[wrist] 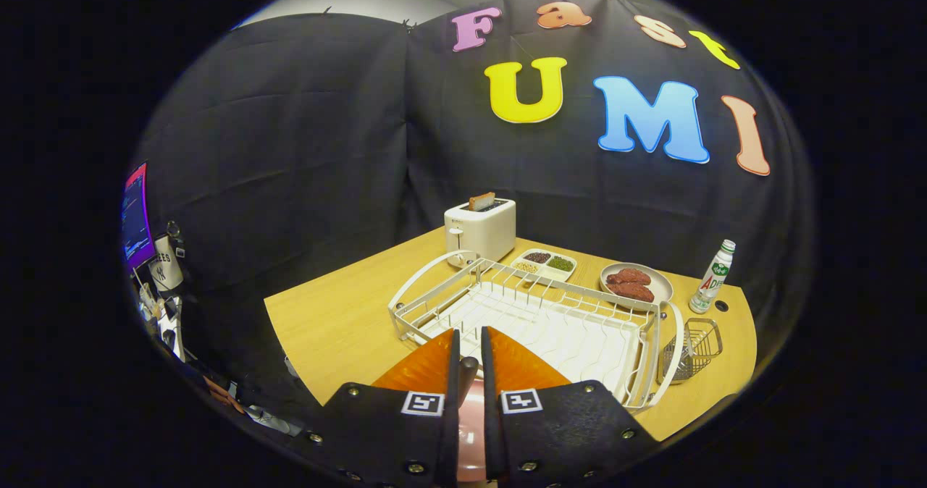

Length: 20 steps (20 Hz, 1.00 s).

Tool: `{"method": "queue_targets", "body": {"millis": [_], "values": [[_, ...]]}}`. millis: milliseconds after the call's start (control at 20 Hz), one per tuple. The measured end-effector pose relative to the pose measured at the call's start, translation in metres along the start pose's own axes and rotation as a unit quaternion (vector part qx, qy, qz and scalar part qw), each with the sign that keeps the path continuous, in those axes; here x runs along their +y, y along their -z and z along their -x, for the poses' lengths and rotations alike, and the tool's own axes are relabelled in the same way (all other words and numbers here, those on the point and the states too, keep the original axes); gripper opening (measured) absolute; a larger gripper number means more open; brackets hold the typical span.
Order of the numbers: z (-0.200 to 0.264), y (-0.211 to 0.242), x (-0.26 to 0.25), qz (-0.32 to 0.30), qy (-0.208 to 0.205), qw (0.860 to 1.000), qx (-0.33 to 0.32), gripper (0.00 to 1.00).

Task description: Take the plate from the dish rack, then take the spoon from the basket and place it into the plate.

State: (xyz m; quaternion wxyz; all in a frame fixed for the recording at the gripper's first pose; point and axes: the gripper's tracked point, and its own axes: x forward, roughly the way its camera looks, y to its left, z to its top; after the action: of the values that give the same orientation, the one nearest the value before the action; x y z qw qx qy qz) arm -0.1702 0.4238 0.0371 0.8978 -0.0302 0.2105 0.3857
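Observation:
My gripper (469, 332) is held above the near edge of the table, with its two fingers drawn close together. A slim dark-tipped thing, seemingly the spoon (468, 366), is pinched in the narrow gap between them. Below it in the same gap shows a pink surface, probably the plate (471, 424), mostly hidden by the fingers. Just beyond the fingertips lies the white wire dish rack (641, 316), with nothing standing in it. The small metal wire basket (697, 347) hangs on the rack's right end.
On the wooden table (340, 321) beyond the rack stand a white toaster (480, 229) with a slice of toast in it, a divided tray of beans (544, 262), a grey plate of meat (636, 284) and a bottle (712, 276).

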Motion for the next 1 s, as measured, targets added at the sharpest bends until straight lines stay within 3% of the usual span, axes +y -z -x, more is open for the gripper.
{"method": "queue_targets", "body": {"millis": [650,1000], "values": [[0.001,-0.02,-0.015,0.004,0.022,1.0,-0.021,0.15],[0.014,-0.094,-0.056,0.004,0.085,0.991,-0.105,0.14]]}}
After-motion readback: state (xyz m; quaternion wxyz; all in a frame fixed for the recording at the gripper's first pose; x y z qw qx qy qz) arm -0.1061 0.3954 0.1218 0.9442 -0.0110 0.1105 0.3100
